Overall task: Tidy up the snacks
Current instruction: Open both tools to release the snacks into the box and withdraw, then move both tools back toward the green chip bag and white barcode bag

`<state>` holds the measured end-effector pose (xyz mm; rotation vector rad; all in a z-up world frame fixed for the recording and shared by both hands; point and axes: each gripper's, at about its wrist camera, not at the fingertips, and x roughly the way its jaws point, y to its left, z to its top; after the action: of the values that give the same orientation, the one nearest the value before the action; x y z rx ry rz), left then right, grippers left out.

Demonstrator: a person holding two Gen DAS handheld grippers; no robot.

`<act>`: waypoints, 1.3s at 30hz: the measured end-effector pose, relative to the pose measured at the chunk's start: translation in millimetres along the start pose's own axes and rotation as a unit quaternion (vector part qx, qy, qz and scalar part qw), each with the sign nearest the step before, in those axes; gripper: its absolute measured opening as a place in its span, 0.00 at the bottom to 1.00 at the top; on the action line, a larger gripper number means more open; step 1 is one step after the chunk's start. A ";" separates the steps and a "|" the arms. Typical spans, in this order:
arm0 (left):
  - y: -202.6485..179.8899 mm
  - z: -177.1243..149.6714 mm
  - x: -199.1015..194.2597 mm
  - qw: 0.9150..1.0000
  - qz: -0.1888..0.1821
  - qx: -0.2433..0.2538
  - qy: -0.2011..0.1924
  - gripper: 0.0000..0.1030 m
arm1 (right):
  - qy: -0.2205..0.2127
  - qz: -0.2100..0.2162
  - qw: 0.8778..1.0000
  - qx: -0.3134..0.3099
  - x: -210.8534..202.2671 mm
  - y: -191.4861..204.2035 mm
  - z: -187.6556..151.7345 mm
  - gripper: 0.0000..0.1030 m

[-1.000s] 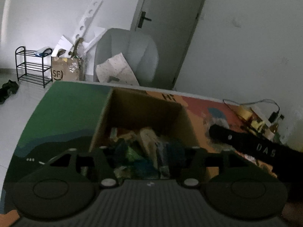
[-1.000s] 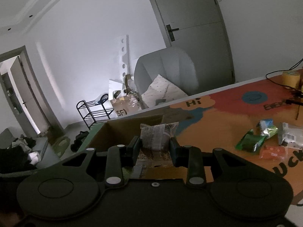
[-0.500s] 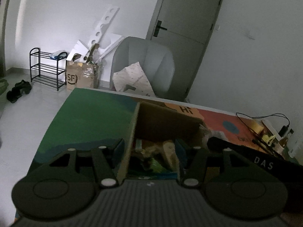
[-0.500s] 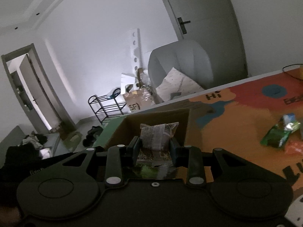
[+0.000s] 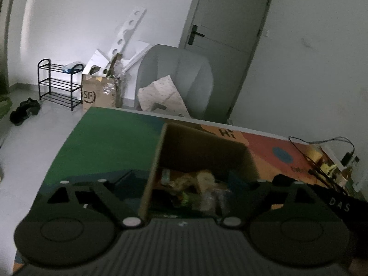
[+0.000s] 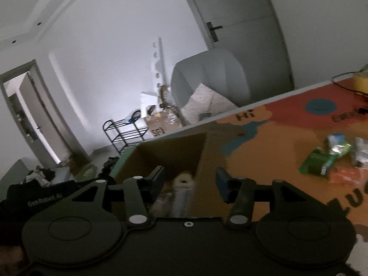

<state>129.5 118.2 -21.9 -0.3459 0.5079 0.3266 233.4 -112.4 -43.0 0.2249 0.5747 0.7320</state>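
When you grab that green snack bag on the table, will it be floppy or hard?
Probably floppy: the green snack bag looks like thin, crinkly film lying flat. It likely weighs little, since it looks thin. Its shiny wrapper might slip in the tool, though the picture is blurred.

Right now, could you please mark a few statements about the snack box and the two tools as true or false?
1. The right tool grips a packet. False: its jaws have just opened and hold nothing.
2. The cardboard box already holds snacks. True.
3. Loose snack packets lie on the mat right of the box. True.
4. The left tool is clamped shut. False: it stands wide open, astride the box's left wall.
5. The grey door stands open. False: it is closed.
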 end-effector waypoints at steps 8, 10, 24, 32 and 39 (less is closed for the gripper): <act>-36.5 -7.3 7.9 0.999 -0.025 0.026 -0.002 1.00 | -0.013 -0.054 0.998 0.015 -27.7 -36.8 -4.2 0.71; -50.2 -10.7 13.3 0.999 -0.035 0.034 0.004 1.00 | -0.018 -0.069 0.997 0.018 -35.6 -47.5 -5.6 0.75; -120.5 -30.0 29.2 0.994 -0.076 0.076 0.024 1.00 | -0.033 -0.121 0.991 0.056 -69.8 -116.5 -9.7 0.88; -152.3 -38.8 43.1 0.991 -0.098 0.083 0.038 1.00 | -0.031 -0.142 0.988 0.062 -88.0 -146.7 -11.1 0.90; -175.7 -47.7 53.5 0.989 -0.114 0.090 0.039 1.00 | -0.033 -0.153 0.985 0.078 -93.3 -171.5 -13.8 0.89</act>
<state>221.6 -45.8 -46.9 -0.2396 0.5650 0.0444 266.7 -301.3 -82.1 0.2976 0.5871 0.3810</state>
